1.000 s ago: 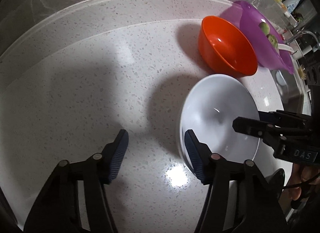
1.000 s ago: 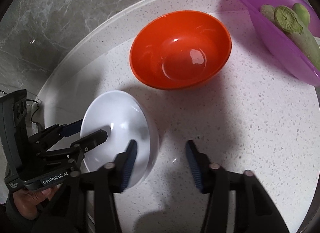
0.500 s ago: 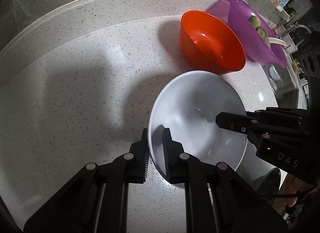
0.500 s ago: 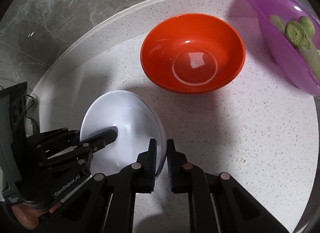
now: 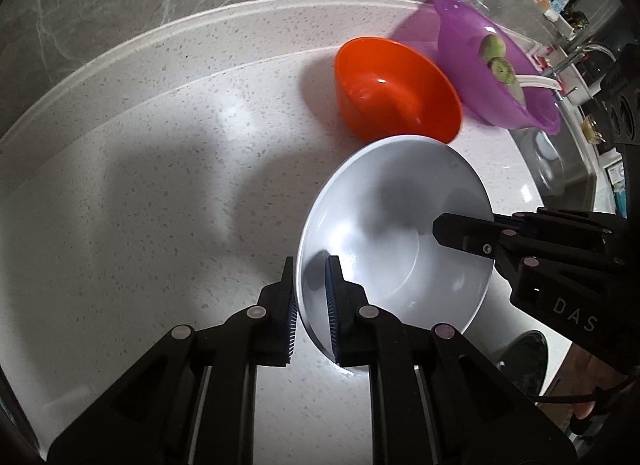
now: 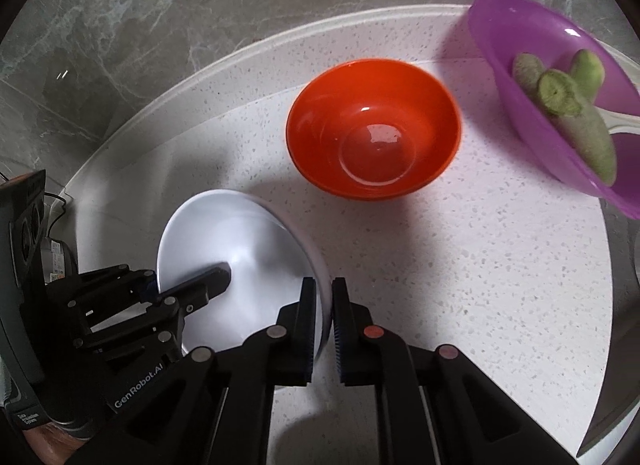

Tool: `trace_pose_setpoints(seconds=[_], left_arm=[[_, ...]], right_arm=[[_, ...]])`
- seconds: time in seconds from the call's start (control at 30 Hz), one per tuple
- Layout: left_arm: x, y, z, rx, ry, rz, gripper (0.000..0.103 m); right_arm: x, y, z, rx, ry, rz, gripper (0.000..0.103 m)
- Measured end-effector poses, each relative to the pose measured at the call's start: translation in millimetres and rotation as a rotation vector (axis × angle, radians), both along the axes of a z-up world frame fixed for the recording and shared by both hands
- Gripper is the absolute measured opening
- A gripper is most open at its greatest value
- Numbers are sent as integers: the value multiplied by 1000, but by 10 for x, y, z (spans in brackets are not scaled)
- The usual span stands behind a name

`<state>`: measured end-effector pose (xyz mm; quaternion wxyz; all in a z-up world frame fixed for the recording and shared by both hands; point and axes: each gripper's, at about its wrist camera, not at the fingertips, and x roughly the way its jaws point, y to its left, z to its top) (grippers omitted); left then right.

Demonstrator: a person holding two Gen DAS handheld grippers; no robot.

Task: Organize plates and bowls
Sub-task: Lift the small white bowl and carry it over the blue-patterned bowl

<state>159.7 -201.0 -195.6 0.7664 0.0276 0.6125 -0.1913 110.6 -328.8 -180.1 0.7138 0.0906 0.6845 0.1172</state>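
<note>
Fingers (image 5: 288, 305) of both grippers clamped on white bowl (image 5: 384, 201) rim, opp. sides.

White bowl (image 5: 394, 225), orange bowl (image 6: 374, 127), purple bowl (image 6: 520, 49) of green fruit (image 6: 560, 93); white tabletop (image 6: 480, 265) speckled grey; grey wall (image 6: 160, 5) veined like marble; black hand-held grippers, blue pads (image 5: 331, 305).
</note>
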Motion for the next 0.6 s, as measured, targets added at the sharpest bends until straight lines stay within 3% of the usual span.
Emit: trace_pose_setpoints(seconds=[0.6], left_arm=[[-613,-354,373,-39,4,-85,11]], right_arm=[[-484,-387,468,-25,-31,-49,10]])
